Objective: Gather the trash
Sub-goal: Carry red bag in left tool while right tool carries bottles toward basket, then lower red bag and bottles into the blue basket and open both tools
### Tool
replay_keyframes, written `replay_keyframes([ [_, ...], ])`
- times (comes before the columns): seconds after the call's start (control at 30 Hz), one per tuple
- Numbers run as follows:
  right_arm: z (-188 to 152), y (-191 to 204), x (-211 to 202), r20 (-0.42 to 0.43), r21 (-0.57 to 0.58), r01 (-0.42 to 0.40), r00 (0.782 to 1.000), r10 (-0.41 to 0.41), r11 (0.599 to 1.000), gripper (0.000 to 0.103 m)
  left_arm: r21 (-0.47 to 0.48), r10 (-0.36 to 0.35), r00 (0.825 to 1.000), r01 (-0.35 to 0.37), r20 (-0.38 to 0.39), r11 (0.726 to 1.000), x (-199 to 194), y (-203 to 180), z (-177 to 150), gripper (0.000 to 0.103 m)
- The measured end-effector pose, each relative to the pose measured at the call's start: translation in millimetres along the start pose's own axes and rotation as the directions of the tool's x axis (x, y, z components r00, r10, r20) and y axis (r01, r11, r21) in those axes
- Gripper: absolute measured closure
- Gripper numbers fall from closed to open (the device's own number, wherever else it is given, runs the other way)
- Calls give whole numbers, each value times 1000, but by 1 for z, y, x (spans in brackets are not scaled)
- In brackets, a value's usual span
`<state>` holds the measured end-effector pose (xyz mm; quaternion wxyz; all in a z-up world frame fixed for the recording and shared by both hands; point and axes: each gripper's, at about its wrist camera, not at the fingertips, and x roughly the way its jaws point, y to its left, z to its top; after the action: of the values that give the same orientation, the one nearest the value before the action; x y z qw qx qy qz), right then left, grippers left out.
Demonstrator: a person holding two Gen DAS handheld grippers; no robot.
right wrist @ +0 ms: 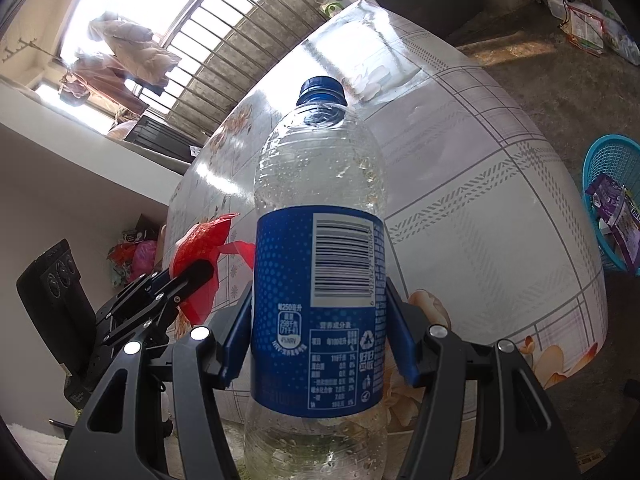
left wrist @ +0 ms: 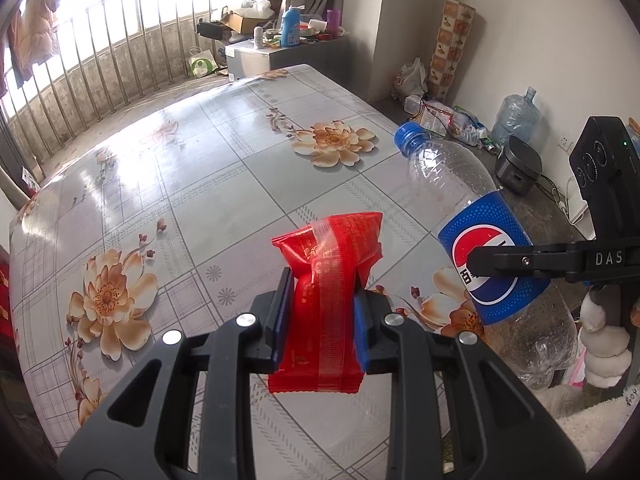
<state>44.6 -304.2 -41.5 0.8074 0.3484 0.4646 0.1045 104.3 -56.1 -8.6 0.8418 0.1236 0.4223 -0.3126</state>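
My left gripper (left wrist: 320, 320) is shut on a red snack wrapper (left wrist: 332, 264), held above the flowered table (left wrist: 192, 184); its blue pads press the wrapper's sides. In the right wrist view the same red wrapper (right wrist: 202, 256) shows at the left, clamped by the left gripper (right wrist: 188, 280). My right gripper (right wrist: 320, 336) is shut on an empty clear plastic bottle (right wrist: 320, 200) with a blue label and blue cap, gripping it at the label. From the left wrist view the bottle (left wrist: 476, 216) hangs tilted at the right, with one finger of the right gripper (left wrist: 492, 260) across its label.
A teal basket (right wrist: 600, 168) with wrappers in it stands on the floor at the right of the table. Beyond the table's far edge are a railing (left wrist: 100, 68), a cluttered cabinet (left wrist: 280, 52), bags and a water jug (left wrist: 514, 114) along the wall.
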Motion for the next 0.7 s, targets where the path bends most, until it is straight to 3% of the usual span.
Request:
replay_keyframes([
  [0.23,1,-11,-13,33,26,-58,998,57,998,45,41,-1,1000,1,9,999,-1,-15,13,79],
  [0.43,3,-25,-42,113,56,-101,989,94,993,45,95,-51,998,48,40,994,-5,-37,46,79],
  [0.57,6,-48,-78,212,99,-103,974,80,990,45,156,-122,990,111,65,982,-3,-67,78,79],
  [0.7,1,-86,-125,330,189,-90,944,23,978,45,216,-227,973,212,47,953,12,-107,110,79],
])
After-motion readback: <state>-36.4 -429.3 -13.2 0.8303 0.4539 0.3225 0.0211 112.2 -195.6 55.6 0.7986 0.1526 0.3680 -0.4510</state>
